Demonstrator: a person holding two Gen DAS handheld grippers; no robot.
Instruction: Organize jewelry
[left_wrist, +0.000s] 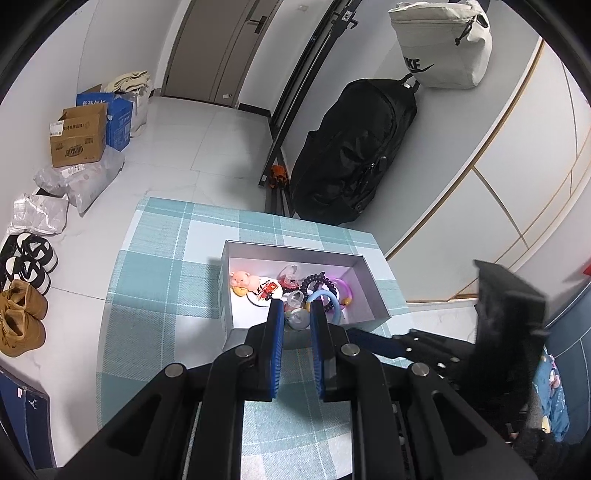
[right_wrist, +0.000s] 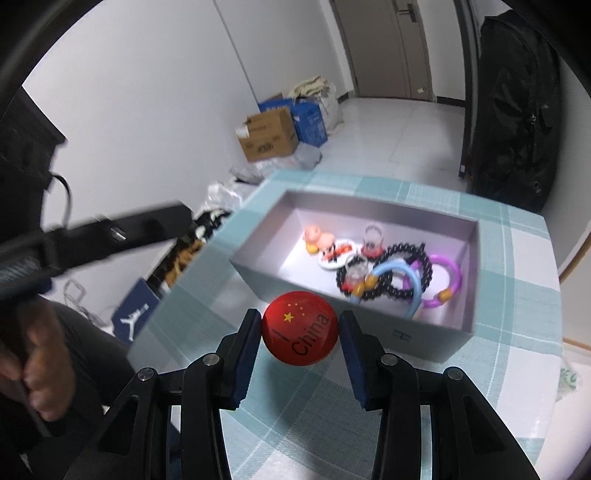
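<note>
While the grey box (right_wrist: 424, 334) sits open on the teal plaid tablecloth (right_wrist: 280, 413), the right gripper (right_wrist: 300, 325) hangs just in front of its near wall with a round red badge (right_wrist: 300, 326) pinched edge to edge between its blue pads (right_wrist: 246, 354); the badge carries yellow stars and the words "I China" in black. Inside the box lie a pink pig figure (right_wrist: 317, 236), a white round badge (right_wrist: 336, 254) with red and black print too small to read, two small clear-domed charms (one toward the far wall, one nearer the middle), a black beaded bracelet (right_wrist: 402, 273), a light blue ring (right_wrist: 397, 280) and a purple ring (right_wrist: 448, 280), the three loops overlapping each other toward the box's right end. The left gripper (left_wrist: 297, 308) reaches over the near wall of the same box (left_wrist: 373, 291), its jaws standing narrowly apart around the clear charm (left_wrist: 295, 301), though whether the pads actually press it I cannot tell. Beyond the box, on the floor, stand a brown carton (left_wrist: 77, 134) and a blue carton (left_wrist: 118, 114) with printing I cannot read, a black duffel (left_wrist: 354, 155), and above it a pale bag (left_wrist: 441, 46) showing "IKE" and a swoosh.
</note>
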